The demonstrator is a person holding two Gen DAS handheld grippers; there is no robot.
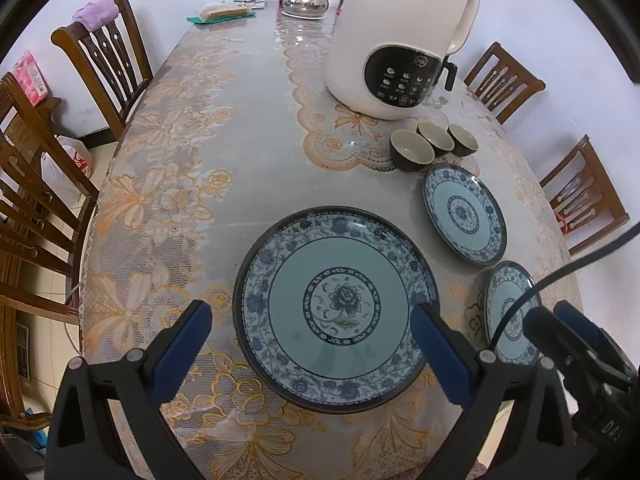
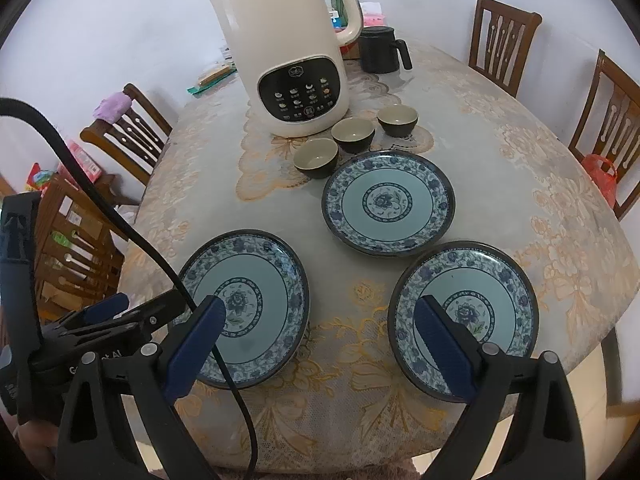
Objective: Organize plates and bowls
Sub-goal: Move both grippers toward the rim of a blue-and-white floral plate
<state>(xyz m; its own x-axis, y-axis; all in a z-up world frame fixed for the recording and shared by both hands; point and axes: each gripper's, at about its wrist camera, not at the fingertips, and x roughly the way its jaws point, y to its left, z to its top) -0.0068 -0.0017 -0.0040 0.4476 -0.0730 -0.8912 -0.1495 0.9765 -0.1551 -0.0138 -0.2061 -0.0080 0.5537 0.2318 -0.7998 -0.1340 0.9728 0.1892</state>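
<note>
Three blue-and-white floral plates lie flat and apart on the table. The near left plate [image 1: 336, 308] [image 2: 244, 308] sits under my left gripper [image 1: 312, 350] [image 2: 120, 312], which is open with its fingers spread across the plate's near rim. The near right plate [image 2: 464, 320] [image 1: 508, 312] lies partly under the right finger of my right gripper [image 2: 320, 346] [image 1: 560, 324], which is also open and holds nothing. The far plate [image 2: 388, 202] [image 1: 464, 214] lies behind them. Three small dark bowls [image 2: 353, 135] [image 1: 412, 150] stand in a row beyond it.
A tall cream electric kettle [image 2: 284, 48] [image 1: 400, 36] stands just behind the bowls. A black mug [image 2: 378, 50], a steel teapot [image 1: 306, 0] and packets sit at the far end. Wooden chairs [image 1: 104, 60] [image 2: 500, 36] ring the lace-covered table [image 1: 192, 184]. A black cable [image 2: 132, 236] crosses the left plate.
</note>
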